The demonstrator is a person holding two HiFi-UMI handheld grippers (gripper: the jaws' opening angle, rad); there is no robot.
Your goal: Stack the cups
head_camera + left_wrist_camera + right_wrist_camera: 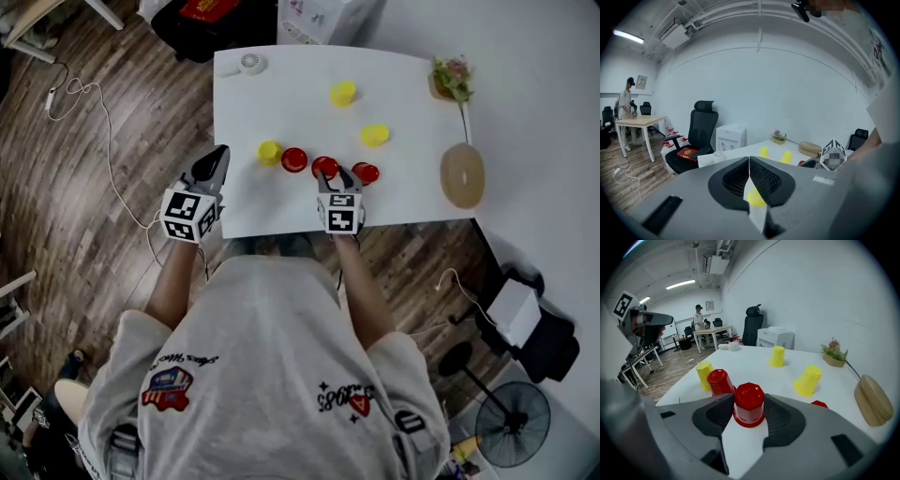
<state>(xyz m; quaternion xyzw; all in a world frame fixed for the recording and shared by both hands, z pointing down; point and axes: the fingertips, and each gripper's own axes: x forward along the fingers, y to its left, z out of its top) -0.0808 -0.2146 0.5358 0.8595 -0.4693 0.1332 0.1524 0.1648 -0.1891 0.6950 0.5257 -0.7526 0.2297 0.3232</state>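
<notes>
White surface bears an upturned red cup, standing between the right gripper's jaws, which press its sides. This looks like the pick-up step. Next it needs lifting and lowering squarely over the neighbouring red cup. Left gripper, jaws together and empty, hovers near the surface's edge.

White walls, wood floor, black office chair

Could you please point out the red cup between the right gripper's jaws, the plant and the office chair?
red cup [749, 411], right gripper view, on its side wall.
plant [452, 77], head view, on its leaves.
office chair [702, 130], left gripper view, on its backrest.
</notes>
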